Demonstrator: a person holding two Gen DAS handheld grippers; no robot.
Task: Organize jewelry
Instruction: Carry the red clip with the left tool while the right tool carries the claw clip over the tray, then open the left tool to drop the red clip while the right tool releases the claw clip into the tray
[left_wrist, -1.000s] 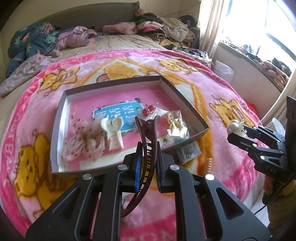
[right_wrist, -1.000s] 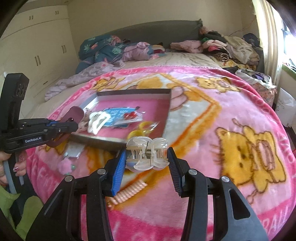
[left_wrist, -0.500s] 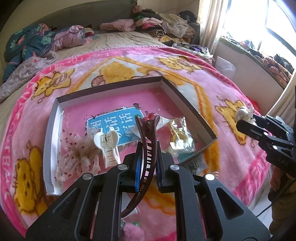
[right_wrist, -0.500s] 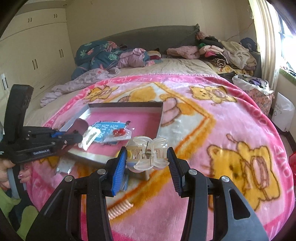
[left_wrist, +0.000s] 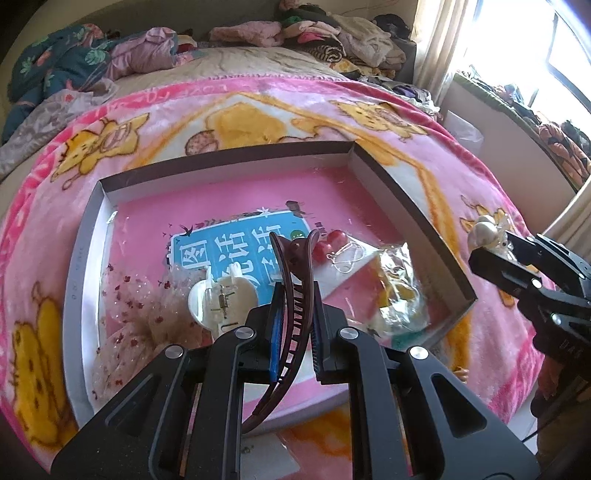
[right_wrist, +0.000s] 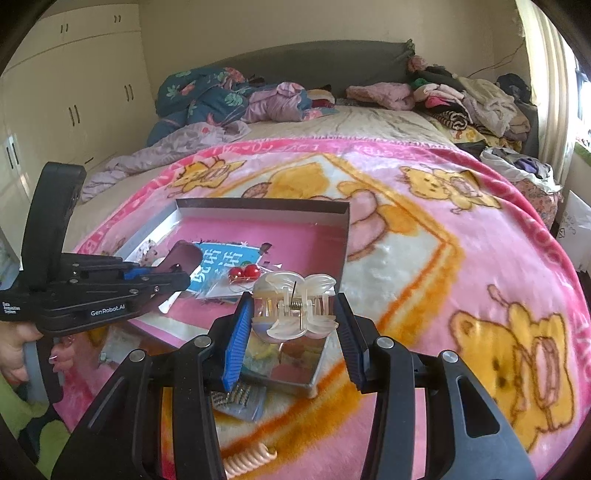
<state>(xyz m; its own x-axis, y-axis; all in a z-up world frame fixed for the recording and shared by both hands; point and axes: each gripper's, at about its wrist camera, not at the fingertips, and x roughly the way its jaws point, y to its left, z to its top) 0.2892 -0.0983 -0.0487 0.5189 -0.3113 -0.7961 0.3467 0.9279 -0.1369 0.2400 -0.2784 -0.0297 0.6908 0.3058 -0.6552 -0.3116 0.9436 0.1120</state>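
Above a shallow tray (left_wrist: 410, 206) on a pink bed blanket (right_wrist: 461, 236), the left tool (left_wrist: 293, 325) grips a brown hair clip (left_wrist: 295, 291) and the right tool (right_wrist: 293, 332) clamps a translucent claw clip (right_wrist: 295, 306).

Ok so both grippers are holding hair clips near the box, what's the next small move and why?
Probably lower the left gripper and release the brown hair clip into the box. It is shut on the clip above the pink floor, beside the white claw clip, while the right gripper holds the clear claw clip over the box's near corner.
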